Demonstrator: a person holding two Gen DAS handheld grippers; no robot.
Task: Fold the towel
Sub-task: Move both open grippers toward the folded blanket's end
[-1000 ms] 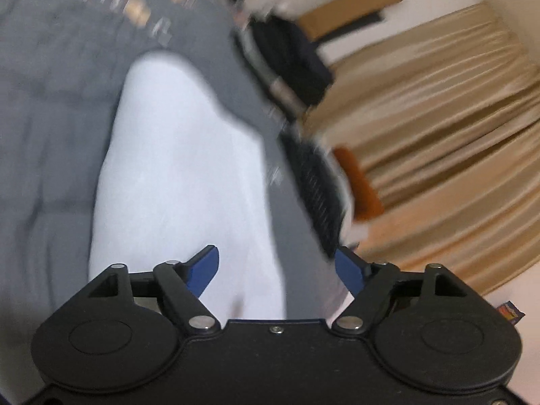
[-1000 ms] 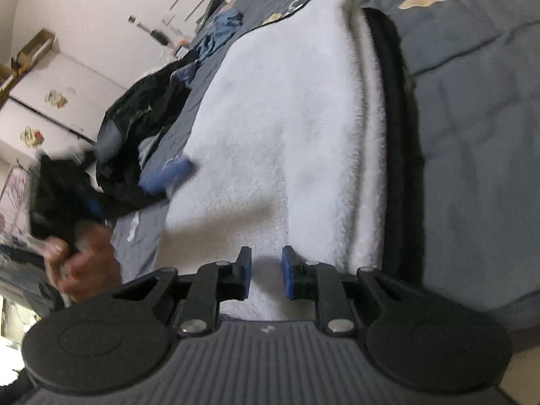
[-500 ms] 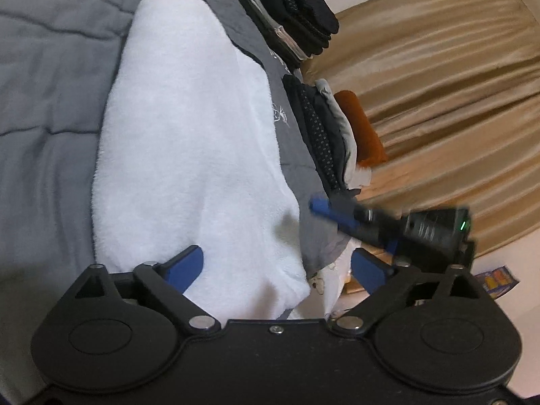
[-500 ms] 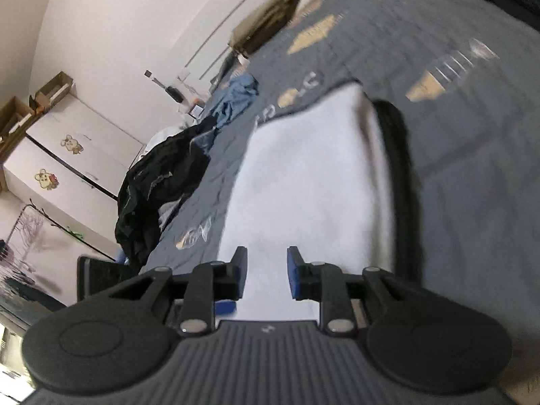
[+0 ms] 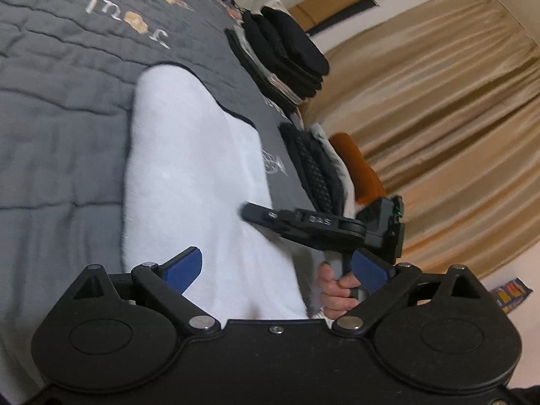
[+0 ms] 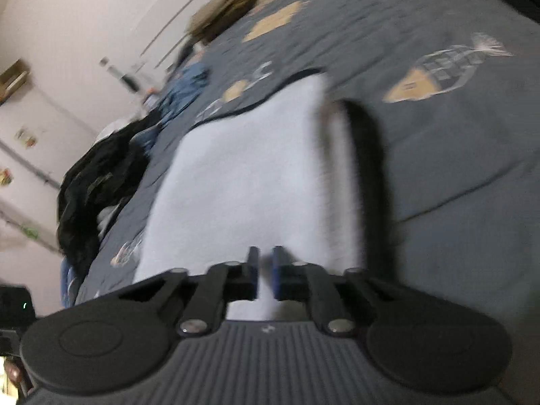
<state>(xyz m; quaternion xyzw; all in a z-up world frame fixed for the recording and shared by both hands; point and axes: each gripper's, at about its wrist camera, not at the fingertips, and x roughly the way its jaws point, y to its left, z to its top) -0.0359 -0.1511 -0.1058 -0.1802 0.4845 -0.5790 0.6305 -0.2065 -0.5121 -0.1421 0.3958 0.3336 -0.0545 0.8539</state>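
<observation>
Grey quilt (image 5: 60, 155) under folded white towel (image 5: 189, 175), no containers.

On the black arm of the right claw (image 5: 303, 224), seen from the left wrist view, we read the pale letters "DAS". On the grey quilt (image 5: 60, 108) of the bed we see pale embroidered letters (image 5: 126, 22) lying upside down; we cannot read them with certainty. In the right wrist view we find no readable text.
</observation>
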